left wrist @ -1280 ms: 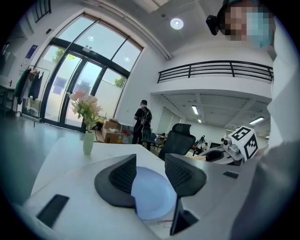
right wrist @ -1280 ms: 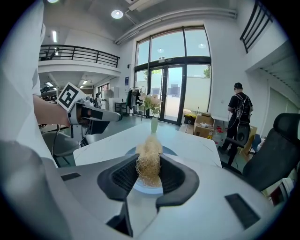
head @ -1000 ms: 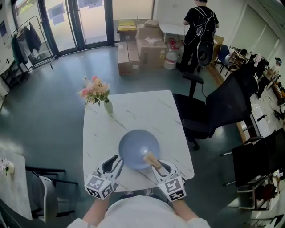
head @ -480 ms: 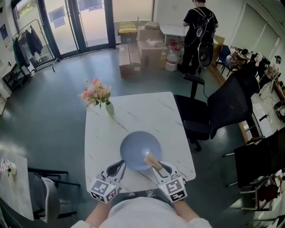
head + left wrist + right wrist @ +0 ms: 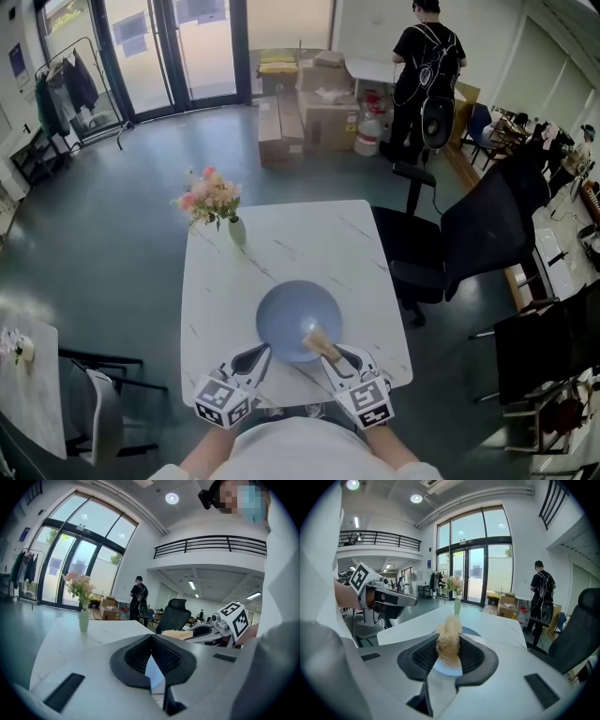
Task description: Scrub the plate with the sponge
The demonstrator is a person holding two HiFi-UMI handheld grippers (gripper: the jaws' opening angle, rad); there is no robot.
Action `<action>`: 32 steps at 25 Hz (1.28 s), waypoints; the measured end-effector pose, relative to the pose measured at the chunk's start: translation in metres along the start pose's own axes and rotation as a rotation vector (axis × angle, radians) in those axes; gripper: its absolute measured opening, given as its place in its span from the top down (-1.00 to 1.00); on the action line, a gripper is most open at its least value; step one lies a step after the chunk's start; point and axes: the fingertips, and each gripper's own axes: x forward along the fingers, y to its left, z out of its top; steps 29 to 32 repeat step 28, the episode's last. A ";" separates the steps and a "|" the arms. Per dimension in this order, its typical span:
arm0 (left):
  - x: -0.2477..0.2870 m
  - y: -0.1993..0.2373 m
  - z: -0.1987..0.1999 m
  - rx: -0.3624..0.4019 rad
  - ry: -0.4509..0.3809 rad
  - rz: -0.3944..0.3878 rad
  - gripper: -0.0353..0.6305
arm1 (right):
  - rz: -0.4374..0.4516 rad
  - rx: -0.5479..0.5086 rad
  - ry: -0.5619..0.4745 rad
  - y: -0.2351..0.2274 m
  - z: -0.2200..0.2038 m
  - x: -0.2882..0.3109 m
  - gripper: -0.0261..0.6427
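Observation:
A round blue plate (image 5: 295, 314) lies on the white marble table (image 5: 281, 246) near its front edge. My left gripper (image 5: 263, 352) is at the plate's near left rim. Its jaws have just been closing, and in the left gripper view the left gripper (image 5: 152, 654) is shut with a pale blue sliver of the plate (image 5: 153, 674) between the pads. My right gripper (image 5: 323, 349) is at the near right rim, shut on a tan fibrous sponge (image 5: 316, 337). In the right gripper view the sponge (image 5: 449, 641) stands up between the jaws of the right gripper (image 5: 449, 657), over the plate (image 5: 471, 631).
A vase of pink flowers (image 5: 228, 220) stands at the table's far left corner. A black office chair (image 5: 459, 234) is to the right of the table, and another chair (image 5: 103, 403) to the near left. A person (image 5: 422, 66) and cardboard boxes (image 5: 319, 103) are far back.
The left gripper has moved in to the plate's near left rim and its jaws have closed there. The right gripper with the sponge has kept its place.

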 end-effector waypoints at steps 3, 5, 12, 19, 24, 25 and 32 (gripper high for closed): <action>0.000 0.000 0.001 0.003 -0.001 0.007 0.80 | -0.005 -0.011 0.000 0.000 0.001 0.000 0.56; 0.000 0.002 0.002 0.000 -0.002 0.008 0.80 | -0.006 -0.008 -0.001 -0.001 0.003 0.000 0.56; 0.002 0.004 0.001 -0.017 -0.009 0.013 0.80 | -0.017 -0.006 -0.003 -0.007 0.002 0.001 0.56; 0.001 0.012 -0.001 -0.043 -0.010 0.033 0.80 | -0.010 -0.011 -0.002 -0.005 0.003 0.004 0.56; 0.000 0.014 -0.001 -0.047 -0.004 0.034 0.80 | -0.006 -0.015 -0.003 -0.005 0.006 0.007 0.56; 0.000 0.015 0.000 -0.047 -0.004 0.035 0.80 | -0.005 -0.015 -0.003 -0.004 0.007 0.007 0.56; -0.001 0.018 0.000 -0.049 -0.001 0.041 0.80 | -0.001 -0.019 -0.001 -0.003 0.009 0.010 0.56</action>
